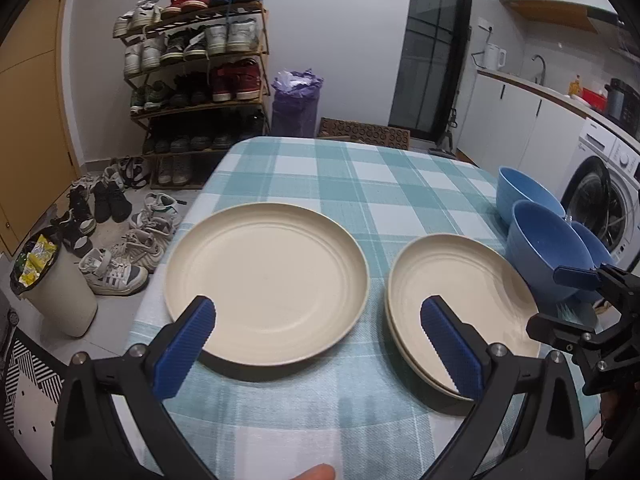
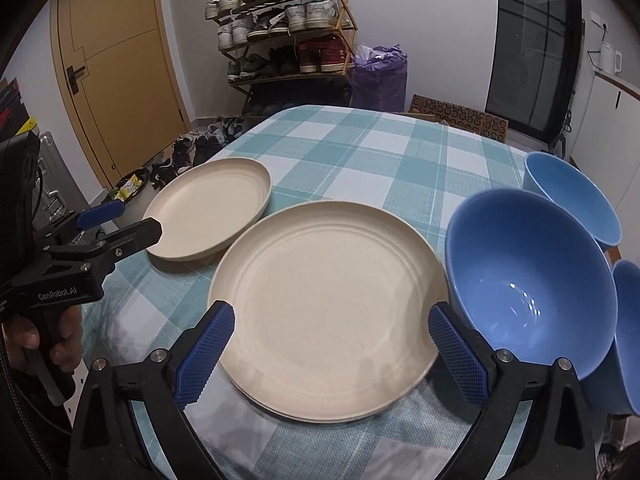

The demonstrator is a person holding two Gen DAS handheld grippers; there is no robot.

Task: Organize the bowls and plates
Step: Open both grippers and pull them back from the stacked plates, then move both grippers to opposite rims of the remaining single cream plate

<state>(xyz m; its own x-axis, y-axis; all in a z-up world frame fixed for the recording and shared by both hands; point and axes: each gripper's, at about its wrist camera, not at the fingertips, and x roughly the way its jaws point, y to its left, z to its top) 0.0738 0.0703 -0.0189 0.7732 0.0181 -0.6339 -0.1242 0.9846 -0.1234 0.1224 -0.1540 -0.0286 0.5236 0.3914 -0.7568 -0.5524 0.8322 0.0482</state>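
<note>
Plates, cream, round: one single plate (image 1: 266,284) and one stack of two plates (image 2: 328,312) are laid side by side on the surface (image 1: 360,176), which is covered with a teal-and-white checked cloth. The two are near each other but apart.

Bowls, blue, three: one large bowl (image 2: 528,276) is set just beside the stack on its right, a second bowl (image 2: 572,196) is placed behind it, and a third bowl (image 2: 630,320) is seen only in part at the right edge.

Left tool (image 1: 318,344): released, jaws spread wide, nothing gripped. The single plate is found ahead of it, mostly toward its left finger, whose pad overlaps the plate's near rim in the left wrist view; contact cannot be told.

Right tool (image 2: 332,354): released, jaws spread wide, nothing gripped. The near part of the stack is seen between its two fingers; no pad is pressed against the rim. The large bowl is seen just beyond its right finger.

A hand (image 2: 36,340) is seen around the left tool's handle.
</note>
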